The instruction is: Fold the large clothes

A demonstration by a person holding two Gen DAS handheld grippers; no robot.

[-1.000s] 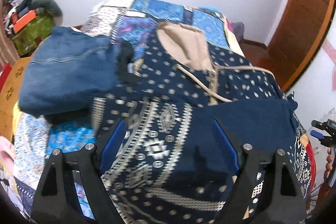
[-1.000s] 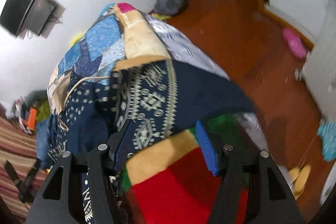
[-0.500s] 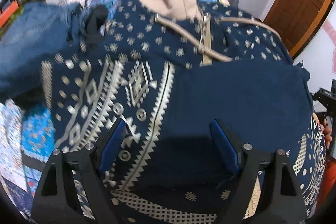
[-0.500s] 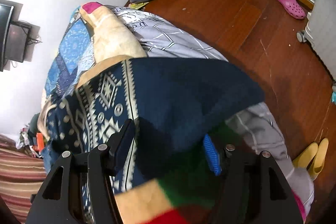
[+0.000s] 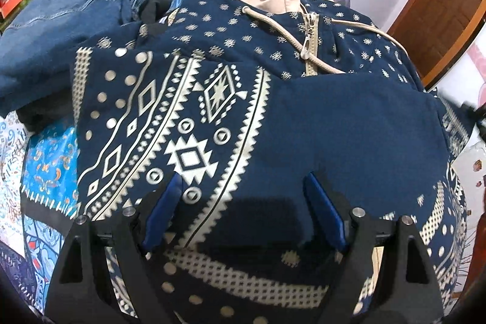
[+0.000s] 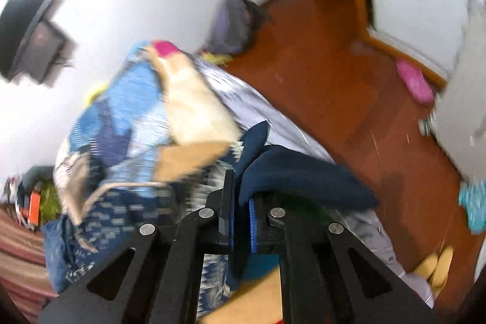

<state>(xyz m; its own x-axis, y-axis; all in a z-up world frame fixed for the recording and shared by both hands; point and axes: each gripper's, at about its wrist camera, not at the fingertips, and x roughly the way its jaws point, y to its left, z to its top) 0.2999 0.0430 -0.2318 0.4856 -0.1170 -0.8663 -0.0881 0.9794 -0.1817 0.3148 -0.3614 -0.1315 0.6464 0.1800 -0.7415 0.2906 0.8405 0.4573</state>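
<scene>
My right claw point(image 6: 241, 220) is clamped narrow on the plain navy edge of the hoodie point(image 5: 243, 99), which lies zipped on the bed point(image 5: 45, 172), hood far from me. My left claw point(image 5: 243, 208) hovers wide, empty, right above the folded sleeve, so left is nearer for the next fold.

Motion blur smears the whole right wrist view, the quilt point(image 6: 121, 111) especially. The hoodie point(image 5: 334, 126) hides most of the bed, and its hem runs off the frame's bottom.

Left gripper point(image 5: 243, 211): jaws spread wide, holding nothing. Right gripper point(image 6: 241, 202): jaws nearly closed, pinching navy fabric.
</scene>
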